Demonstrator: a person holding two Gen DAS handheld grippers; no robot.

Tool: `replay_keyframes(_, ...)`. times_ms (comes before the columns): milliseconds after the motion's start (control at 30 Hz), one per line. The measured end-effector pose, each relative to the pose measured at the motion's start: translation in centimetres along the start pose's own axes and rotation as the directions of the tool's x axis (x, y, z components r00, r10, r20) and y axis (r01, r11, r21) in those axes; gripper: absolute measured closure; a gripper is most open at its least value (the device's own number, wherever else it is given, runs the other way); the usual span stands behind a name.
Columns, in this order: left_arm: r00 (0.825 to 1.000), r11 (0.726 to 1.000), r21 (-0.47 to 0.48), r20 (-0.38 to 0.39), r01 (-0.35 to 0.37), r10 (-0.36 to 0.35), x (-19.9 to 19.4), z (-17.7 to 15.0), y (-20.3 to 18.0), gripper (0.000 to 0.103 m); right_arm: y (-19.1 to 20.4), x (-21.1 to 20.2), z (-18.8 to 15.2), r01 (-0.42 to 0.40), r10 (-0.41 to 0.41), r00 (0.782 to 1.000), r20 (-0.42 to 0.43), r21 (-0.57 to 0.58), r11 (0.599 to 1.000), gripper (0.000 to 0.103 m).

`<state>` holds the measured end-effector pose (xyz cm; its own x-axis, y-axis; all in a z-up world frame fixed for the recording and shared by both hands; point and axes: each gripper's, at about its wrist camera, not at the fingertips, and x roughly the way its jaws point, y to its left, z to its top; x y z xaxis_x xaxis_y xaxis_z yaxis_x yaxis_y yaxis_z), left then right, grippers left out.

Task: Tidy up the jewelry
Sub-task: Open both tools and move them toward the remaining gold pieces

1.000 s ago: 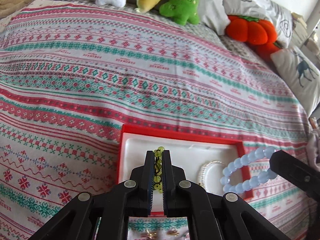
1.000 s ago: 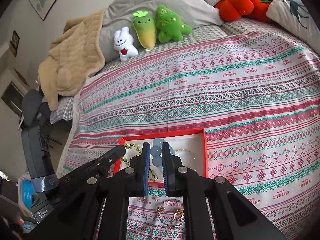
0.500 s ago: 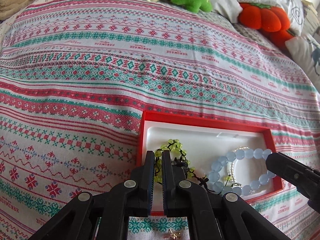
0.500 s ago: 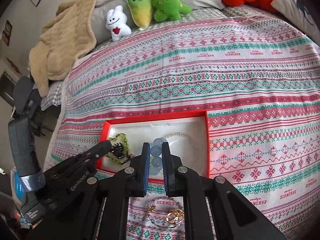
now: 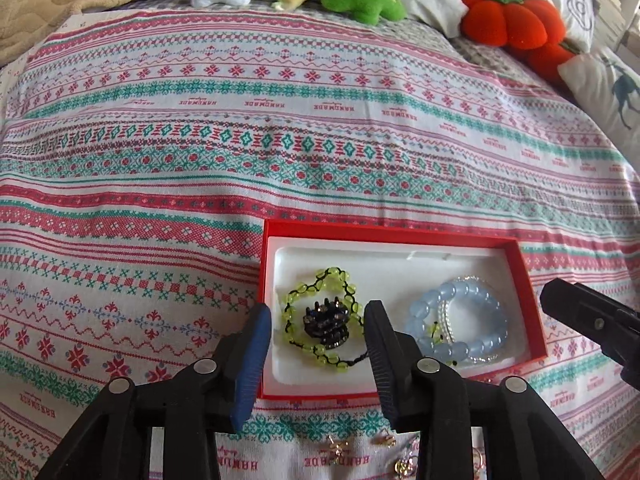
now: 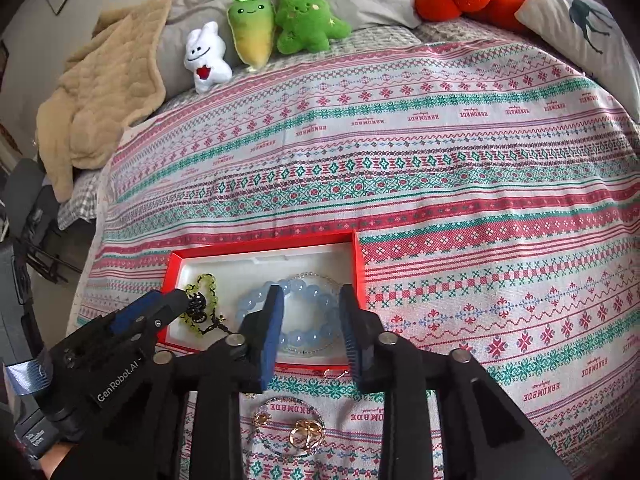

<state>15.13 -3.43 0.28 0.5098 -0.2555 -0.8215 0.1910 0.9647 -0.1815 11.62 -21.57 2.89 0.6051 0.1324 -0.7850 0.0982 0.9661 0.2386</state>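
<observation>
You had both grippers clamped on bracelets a second ago; now your left gripper [image 5: 316, 320] and right gripper [image 6: 310, 306] stood wide apart, holding nothing. The green bracelet [image 5: 320, 316] and blue bracelet [image 5: 456, 320] lay released inside the red box [image 5: 384, 234]; gold pieces [image 6: 306, 432] remained on the bedspread [image 6: 440, 160].

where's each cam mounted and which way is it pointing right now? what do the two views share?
Left wrist: on the left tongs, looking forward and down at the red box; its own open fingers frame the green bracelet, right tongs' tip at right.
Right wrist: on the right tongs, aimed the same way; open fingers frame the blue bracelet, left tongs and a gloved hand at left.
Shared: box, both bracelets, patterned bedspread, plush toys.
</observation>
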Motion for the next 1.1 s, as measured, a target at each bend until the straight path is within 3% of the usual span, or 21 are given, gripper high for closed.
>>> replay_keyframes(200, 0.999, 1.000, -0.013, -0.020, 0.025, -0.025, -1.8, -1.3, 0.2, 0.039, 0.0, -1.6, -0.9, 0.021, -0.022, 0.999, -0.030, -0.017, 1.000, 0.052)
replay_keyframes(467, 0.999, 1.000, 0.022, -0.051, -0.009, 0.010, -3.0, -3.2, 0.2, 0.021, -0.5, -2.4, -2.8, 0.054, -0.056, 0.995, -0.086, -0.022, 0.998, 0.045)
replay_keyframes(633, 0.995, 0.999, 0.031, -0.095, -0.038, 0.041, -3.1, -4.6, 0.6, 0.017, -0.5, -2.3, -4.1, 0.081, -0.085, 0.989, -0.123, -0.043, 0.996, 0.039)
replay_keyframes(900, 0.983, 0.994, 0.081, -0.160, -0.075, 0.087, -2.7, -6.2, 0.8, 0.013, 0.0, -1.4, -6.1, 0.110, -0.127, 0.973, -0.191, -0.093, 0.989, 0.038)
replay_keyframes(1100, 0.973, 0.997, 0.064, -0.220, -0.053, 0.066, -1.9, -7.0, 1.5, 0.013, 0.6, -0.8, -7.0, 0.113, -0.141, 0.965, -0.223, -0.134, 0.984, 0.038)
